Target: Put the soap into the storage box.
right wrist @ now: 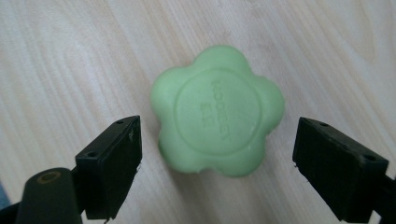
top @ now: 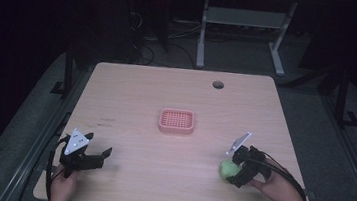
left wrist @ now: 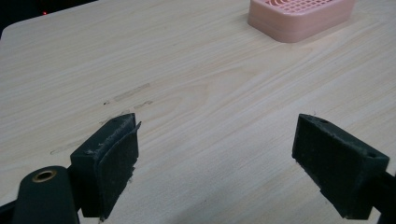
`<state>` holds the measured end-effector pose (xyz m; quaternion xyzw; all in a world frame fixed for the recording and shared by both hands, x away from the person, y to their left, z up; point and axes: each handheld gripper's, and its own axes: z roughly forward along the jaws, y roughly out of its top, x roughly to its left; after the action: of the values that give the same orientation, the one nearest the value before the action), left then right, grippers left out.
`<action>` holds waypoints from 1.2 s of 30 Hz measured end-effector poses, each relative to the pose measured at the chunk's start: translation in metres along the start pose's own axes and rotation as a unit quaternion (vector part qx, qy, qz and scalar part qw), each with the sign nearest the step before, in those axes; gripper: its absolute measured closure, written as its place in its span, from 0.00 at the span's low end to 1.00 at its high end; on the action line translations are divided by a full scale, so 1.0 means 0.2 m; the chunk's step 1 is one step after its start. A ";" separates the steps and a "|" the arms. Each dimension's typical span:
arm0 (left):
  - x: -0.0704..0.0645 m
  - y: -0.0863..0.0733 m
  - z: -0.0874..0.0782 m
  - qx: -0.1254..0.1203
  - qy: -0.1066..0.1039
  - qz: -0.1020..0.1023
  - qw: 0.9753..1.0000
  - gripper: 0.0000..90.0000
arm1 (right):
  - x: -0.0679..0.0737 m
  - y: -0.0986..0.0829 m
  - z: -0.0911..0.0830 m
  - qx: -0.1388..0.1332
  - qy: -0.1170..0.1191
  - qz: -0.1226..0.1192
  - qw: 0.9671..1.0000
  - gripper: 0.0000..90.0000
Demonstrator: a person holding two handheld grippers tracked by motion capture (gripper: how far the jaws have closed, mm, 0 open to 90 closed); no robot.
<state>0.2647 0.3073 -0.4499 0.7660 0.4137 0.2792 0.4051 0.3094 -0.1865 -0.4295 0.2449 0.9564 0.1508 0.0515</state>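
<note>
A green flower-shaped soap (right wrist: 217,111) lies flat on the wooden table (top: 177,90), near its front right (top: 228,170). My right gripper (right wrist: 217,161) hovers right over it, open, with a jaw on each side of the soap and neither touching it. In the high view the right gripper (top: 235,173) partly covers the soap. A pink slotted soap dish (top: 177,121) sits at the table's middle, and its near corner shows in the left gripper view (left wrist: 299,18). My left gripper (left wrist: 219,163) stands open above bare wood at the front left (top: 97,156).
A round cable hole (top: 218,84) sits near the table's far edge. Faint scuff marks (left wrist: 130,93) streak the wood ahead of the left gripper. Behind the table stand a white desk frame (top: 244,27) and loose cables on the dark floor.
</note>
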 end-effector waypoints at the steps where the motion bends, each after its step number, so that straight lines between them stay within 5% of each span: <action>1: 0.00 0.00 0.00 0.000 0.000 0.000 1.000 0.16 | 0.00 0.01 0.01 0.006 0.001 0.001 1.000 0.17; 36: 0.00 0.00 0.00 -0.003 -0.003 -0.004 1.000 0.16 | -0.02 0.10 0.11 0.049 0.023 -0.029 0.998 0.26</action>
<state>0.2647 0.3075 -0.4494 0.7639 0.4144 0.2770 0.4100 0.3257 -0.1654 -0.4443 0.2158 0.9702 0.1082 0.0218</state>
